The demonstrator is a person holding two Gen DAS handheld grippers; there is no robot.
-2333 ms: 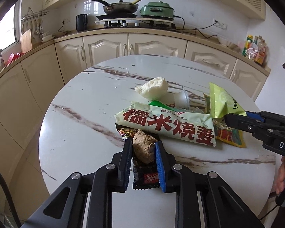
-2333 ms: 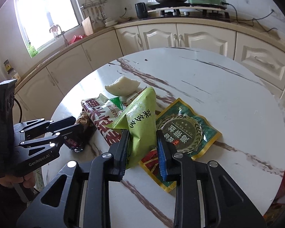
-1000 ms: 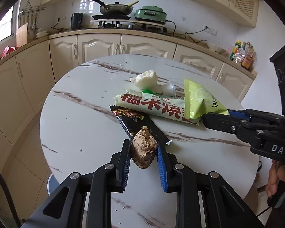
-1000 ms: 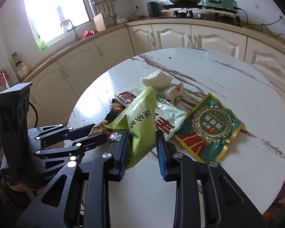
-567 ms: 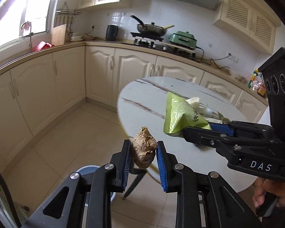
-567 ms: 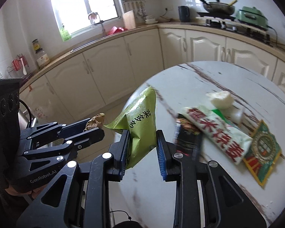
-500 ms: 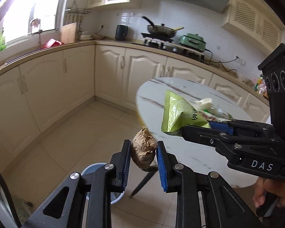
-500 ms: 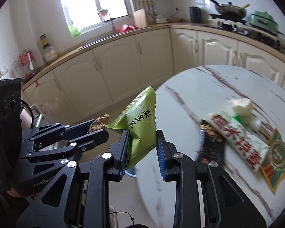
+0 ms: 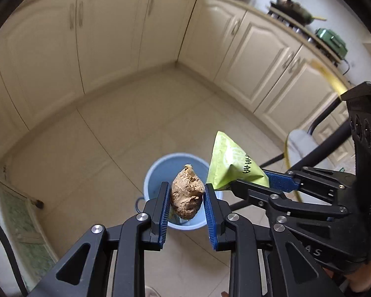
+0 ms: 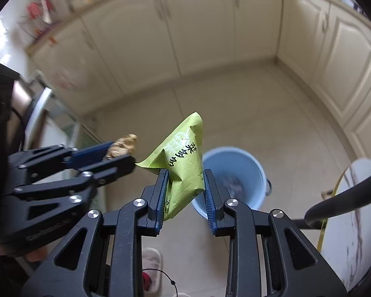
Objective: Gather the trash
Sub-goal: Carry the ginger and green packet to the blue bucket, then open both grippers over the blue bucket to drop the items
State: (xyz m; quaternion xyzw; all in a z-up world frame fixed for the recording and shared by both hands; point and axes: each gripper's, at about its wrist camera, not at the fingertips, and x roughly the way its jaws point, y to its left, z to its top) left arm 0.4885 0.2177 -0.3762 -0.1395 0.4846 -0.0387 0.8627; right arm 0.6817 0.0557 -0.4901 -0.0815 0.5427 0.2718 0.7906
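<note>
My left gripper (image 9: 186,195) is shut on a brown food lump (image 9: 186,197) and hangs over a light blue bin (image 9: 160,170) on the floor. In the right wrist view the same left gripper (image 10: 121,152) shows at the left with the brown lump (image 10: 122,144) between its fingers. My right gripper (image 10: 185,184) is shut on a green snack packet (image 10: 183,158), just left of the blue bin (image 10: 237,163), which holds some dark trash. From the left wrist view the right gripper (image 9: 249,185) reaches in from the right with the green packet (image 9: 232,165) above the bin's rim.
Cream kitchen cabinets (image 9: 111,29) line the walls around a beige tiled floor (image 9: 91,133). The round marble table's edge (image 10: 356,222) and its dark legs (image 10: 343,203) stand at the right. A stove with a pan (image 9: 294,7) sits at the far right.
Both grippers swung off the table, left and downward, carrying the brown lump and the green packet. They now point down at the floor over the blue bin.
</note>
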